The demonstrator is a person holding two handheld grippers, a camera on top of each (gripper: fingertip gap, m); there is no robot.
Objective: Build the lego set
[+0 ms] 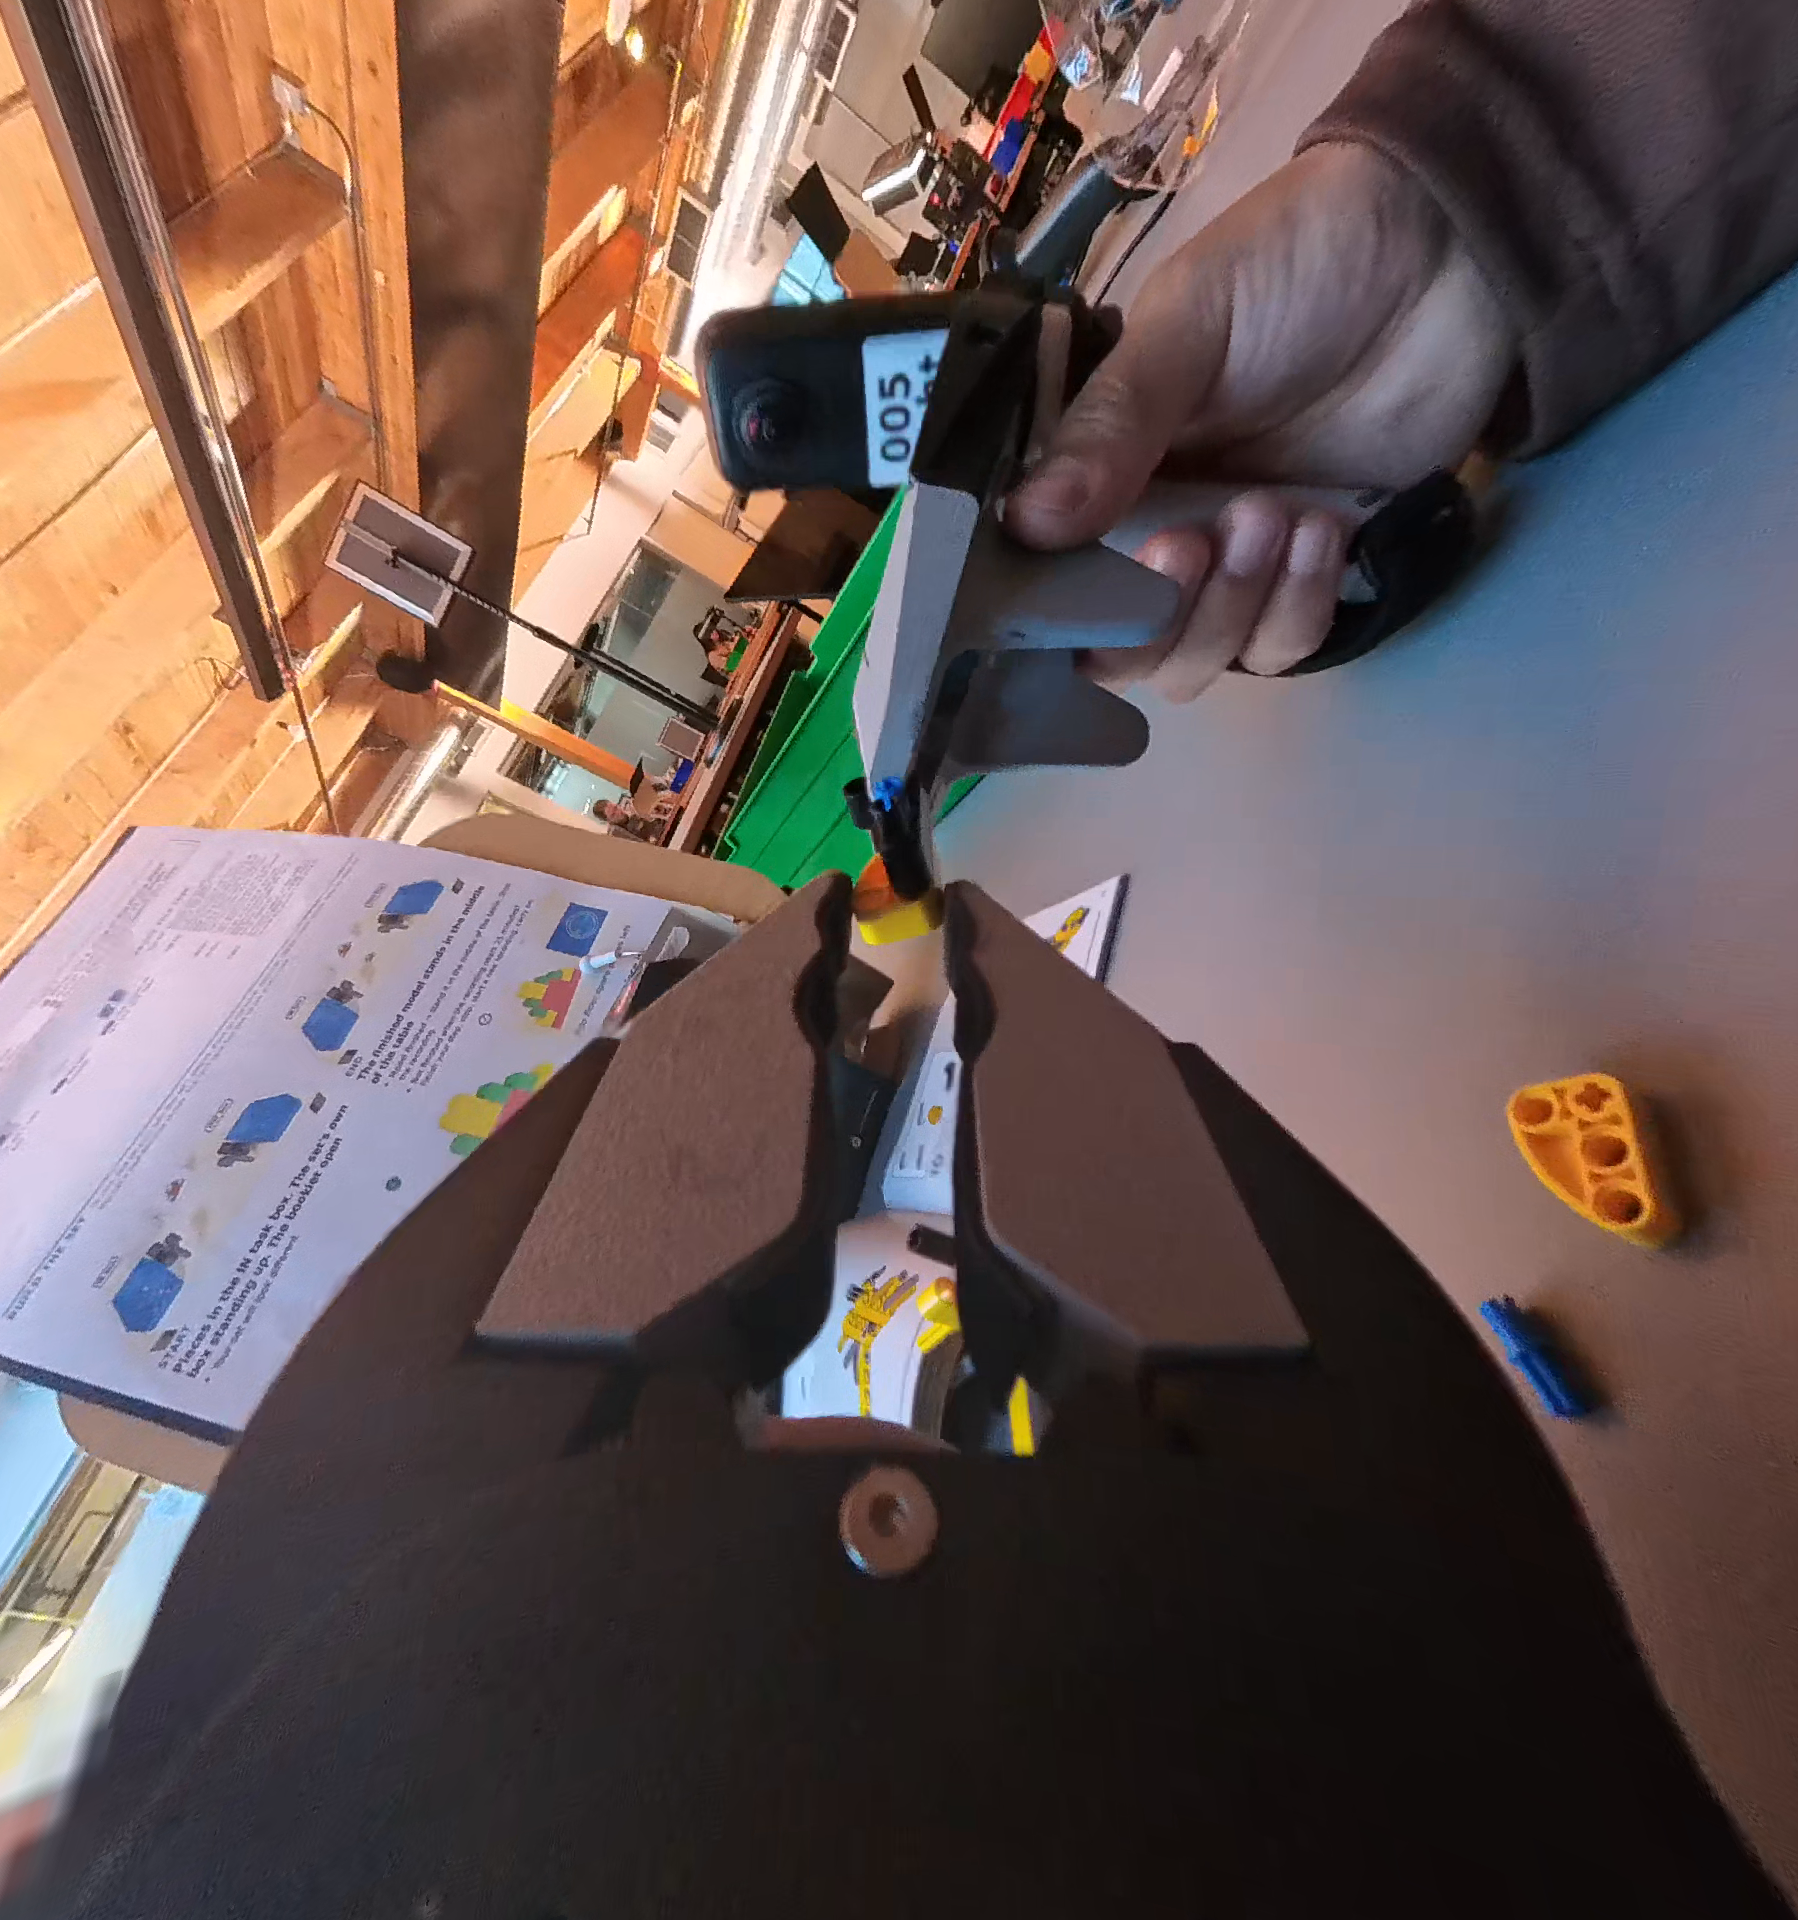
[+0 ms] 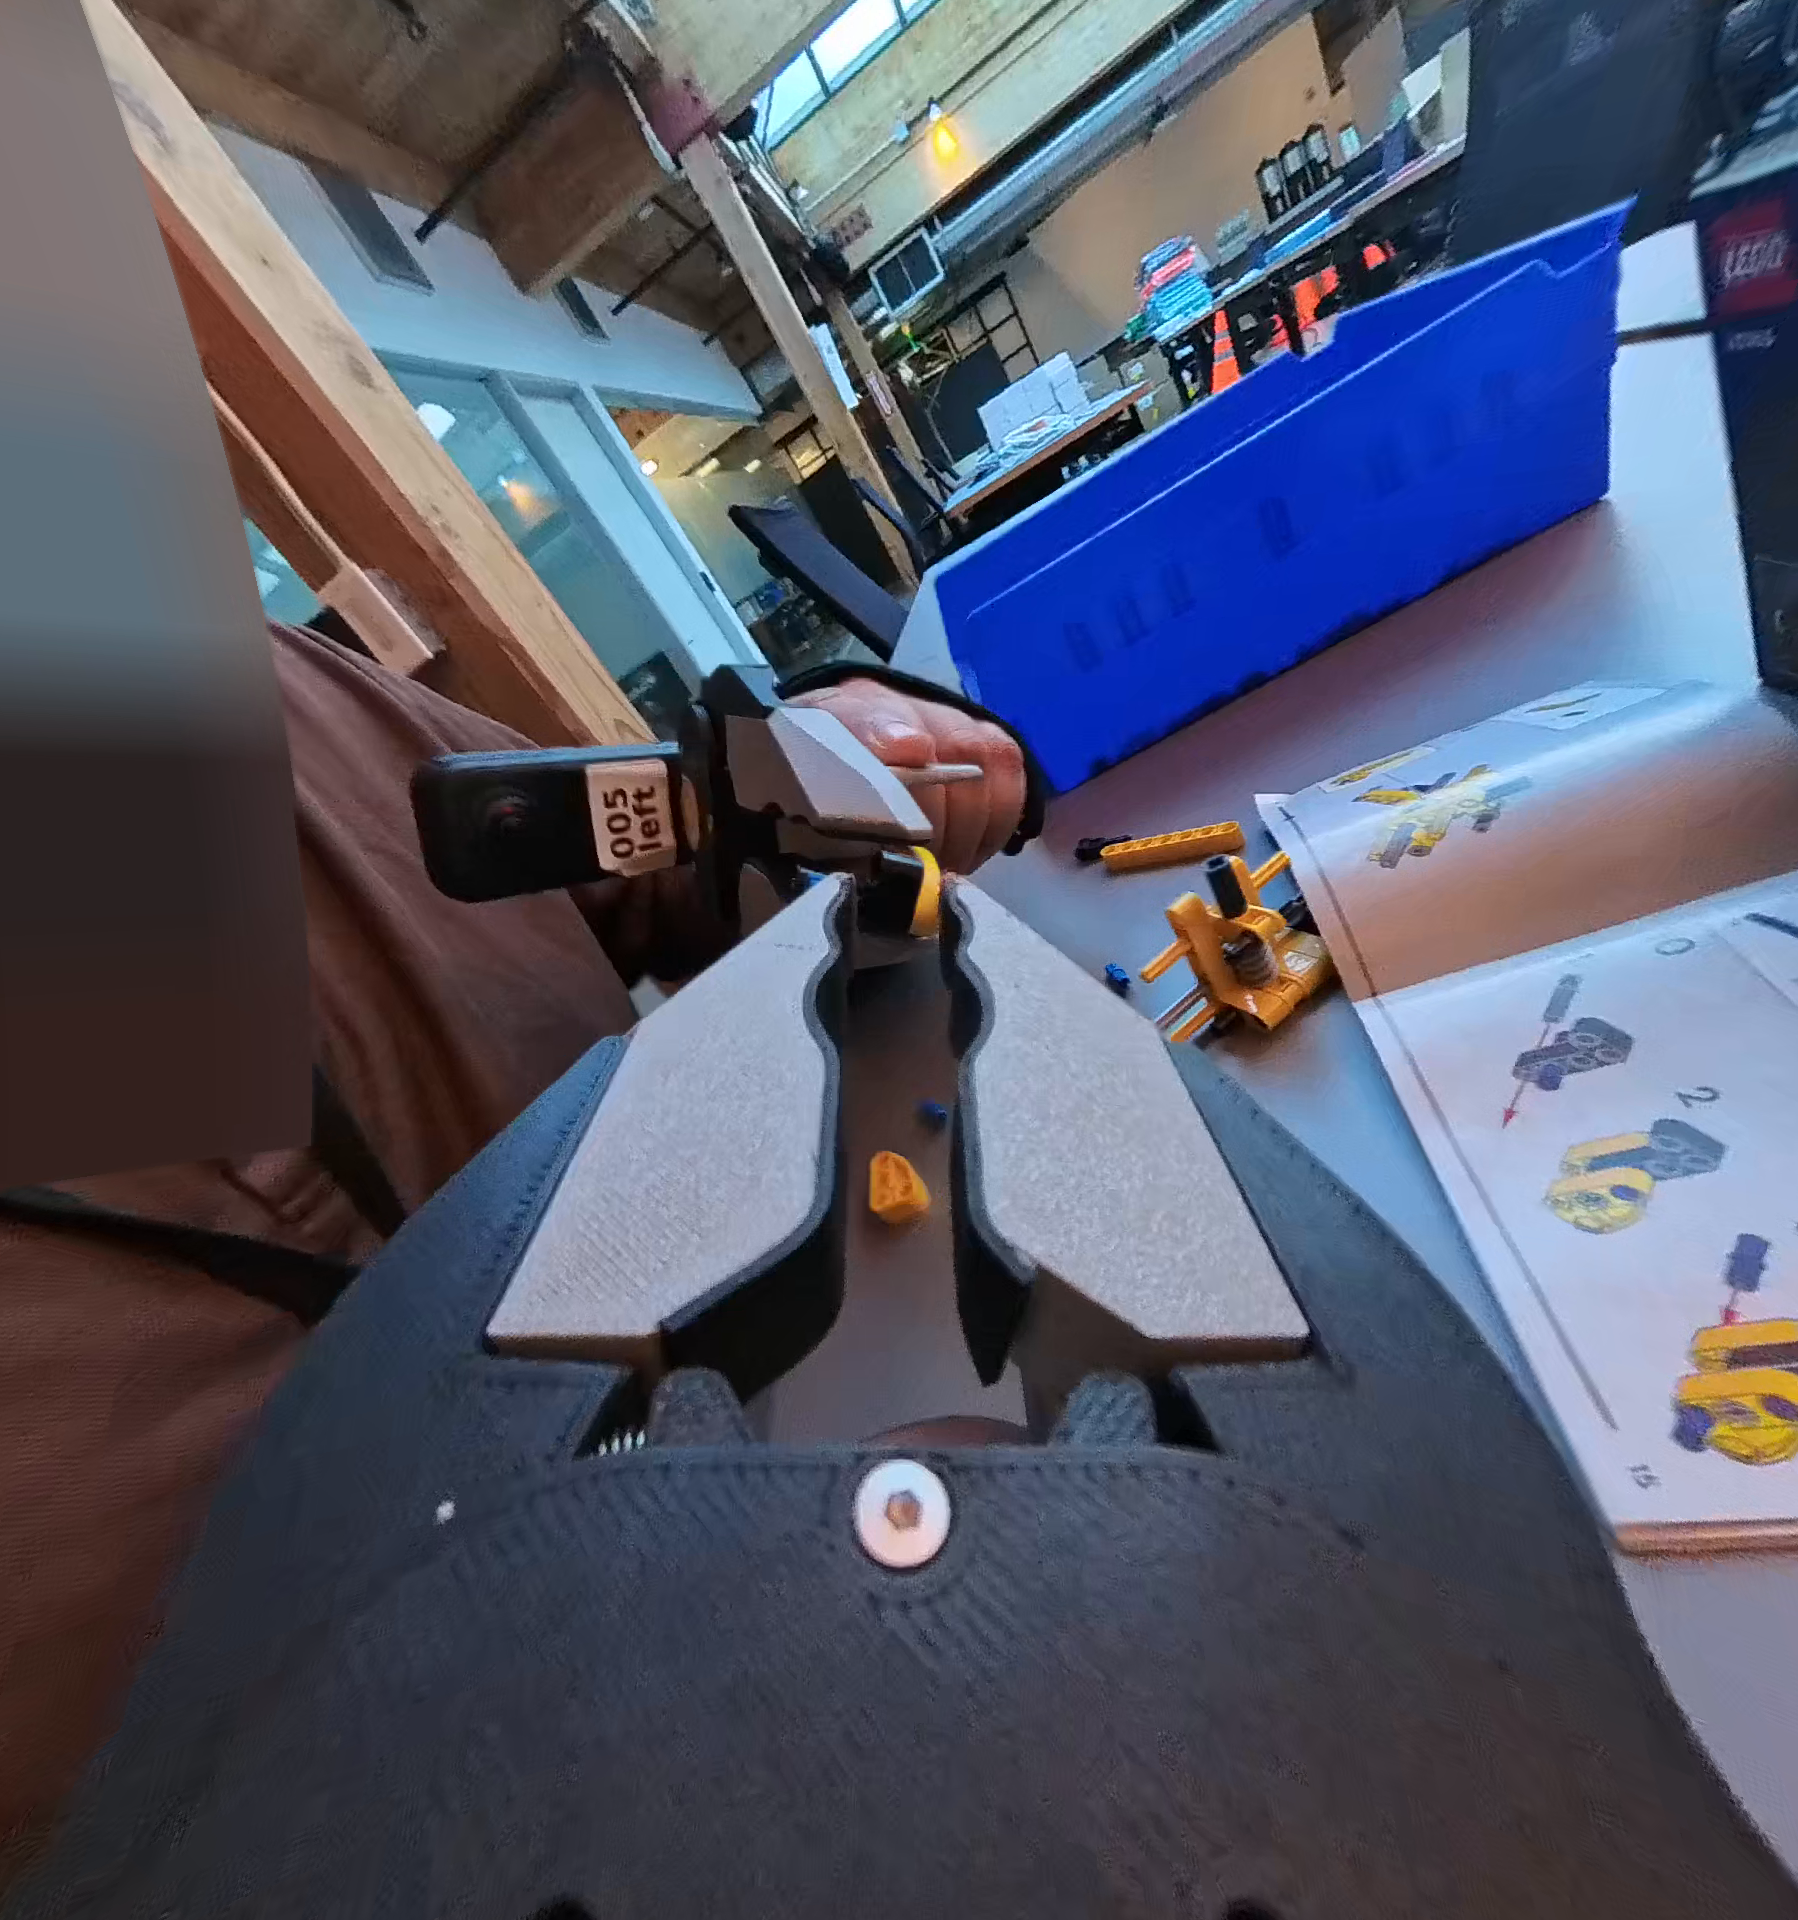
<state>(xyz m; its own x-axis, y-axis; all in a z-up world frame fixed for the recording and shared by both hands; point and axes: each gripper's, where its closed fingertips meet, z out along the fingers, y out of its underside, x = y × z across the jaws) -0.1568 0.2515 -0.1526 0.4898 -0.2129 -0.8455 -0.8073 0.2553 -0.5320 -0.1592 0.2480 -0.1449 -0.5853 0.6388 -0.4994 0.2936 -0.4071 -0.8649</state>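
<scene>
The gray table (image 2: 1497, 644) holds everything. At its far side sits a big blue bin (image 2: 1290, 499). Near the bin lies the open instruction booklet (image 2: 1653, 1195). Just beside the booklet stands a small yellow part-built model (image 2: 1238, 966), so some steps look done. Many steps look left, because loose pieces wait on the table: a long yellow beam (image 2: 1170, 844), a yellow curved piece with holes (image 1: 1591, 1169) and a little blue pin (image 1: 1534, 1356).

Both tools meet above the table. The left tool (image 1: 897, 920) is pinching a small yellow piece (image 1: 895, 922). The right tool (image 2: 895, 914) pinches a black piece with blue (image 1: 890, 826), touching the yellow one. I think they are being joined.
</scene>
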